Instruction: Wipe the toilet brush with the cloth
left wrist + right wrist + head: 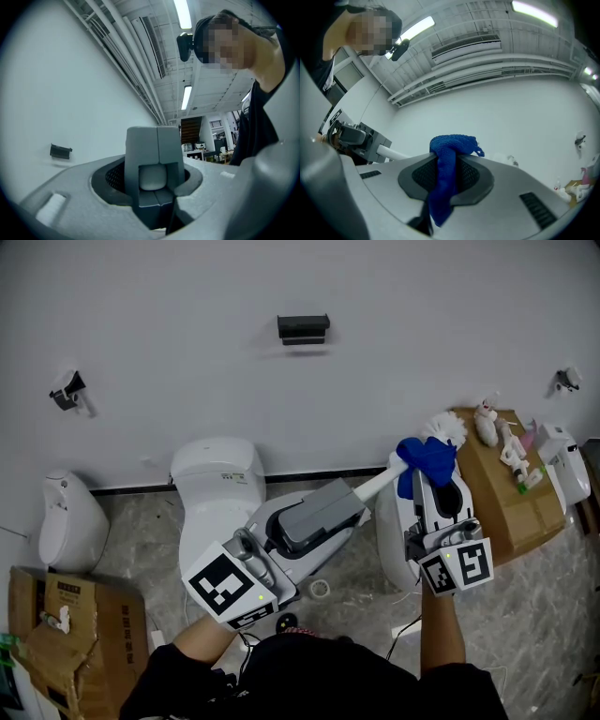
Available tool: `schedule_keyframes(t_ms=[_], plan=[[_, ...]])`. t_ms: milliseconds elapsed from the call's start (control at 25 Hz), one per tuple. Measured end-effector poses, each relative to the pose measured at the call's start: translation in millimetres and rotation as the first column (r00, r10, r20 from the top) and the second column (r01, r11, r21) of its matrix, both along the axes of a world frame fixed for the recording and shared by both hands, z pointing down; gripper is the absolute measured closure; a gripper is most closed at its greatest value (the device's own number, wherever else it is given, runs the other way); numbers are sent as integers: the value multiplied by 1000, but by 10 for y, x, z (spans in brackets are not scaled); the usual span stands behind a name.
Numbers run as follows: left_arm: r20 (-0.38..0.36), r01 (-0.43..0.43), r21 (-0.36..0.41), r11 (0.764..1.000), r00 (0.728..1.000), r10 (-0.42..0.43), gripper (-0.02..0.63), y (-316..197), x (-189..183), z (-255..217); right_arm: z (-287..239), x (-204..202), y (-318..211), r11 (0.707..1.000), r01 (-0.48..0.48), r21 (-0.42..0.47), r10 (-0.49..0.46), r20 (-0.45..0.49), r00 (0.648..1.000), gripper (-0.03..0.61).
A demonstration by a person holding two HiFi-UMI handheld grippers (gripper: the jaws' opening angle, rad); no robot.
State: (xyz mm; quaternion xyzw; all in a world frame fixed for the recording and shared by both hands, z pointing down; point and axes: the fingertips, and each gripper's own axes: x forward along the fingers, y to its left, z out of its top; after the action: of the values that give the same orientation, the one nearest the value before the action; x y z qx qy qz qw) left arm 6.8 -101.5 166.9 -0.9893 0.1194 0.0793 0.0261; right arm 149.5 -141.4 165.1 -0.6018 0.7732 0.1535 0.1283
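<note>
The white toilet brush (444, 428) is held up in the air, and its handle (377, 486) slants down to the left. My left gripper (323, 514) is shut on the lower end of that handle; in the left gripper view the handle's pale end (152, 178) sits between the grey fingers (140, 150). A blue cloth (427, 459) is bunched over the handle just below the bristles. My right gripper (437, 482) is shut on the cloth. In the right gripper view the cloth (446, 174) hangs out from between the jaws, with the handle (392, 153) off to the left.
A white toilet (218, 486) stands against the wall below my left gripper, and another white fixture (64, 519) is at the left. A cardboard box (507, 491) with bottles is at the right, another box (80, 629) at the lower left. The floor is grey tile.
</note>
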Motion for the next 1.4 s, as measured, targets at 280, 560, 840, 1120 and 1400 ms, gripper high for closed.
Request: schedule_keyframes(t_ms=[280,560,840,1120,1400], plan=[[-1,6,-2,1000,1000,-6,428,15,-8,-19,-3,118,-53,1000,-29,-11,29,-5,1000,505],[1,5,1,1000,1000,-5,428,31,-3,-25,4,252,-96,998,-63,-19,63,-7,998,505],[3,8,3,1000,1000,-8,428,41,-13,-30,10,312,-118,997,-80,-22,80,-8,997,505],[-3,6,-2,1000,1000,-6,428,45,-3,-23,23,391,-137,995,-94,-21,94,-2,996,505],[0,7,2,1000,1000,-7,428,26,4,4,56,424,-160,994,-102,-32,102,-9,995,505]])
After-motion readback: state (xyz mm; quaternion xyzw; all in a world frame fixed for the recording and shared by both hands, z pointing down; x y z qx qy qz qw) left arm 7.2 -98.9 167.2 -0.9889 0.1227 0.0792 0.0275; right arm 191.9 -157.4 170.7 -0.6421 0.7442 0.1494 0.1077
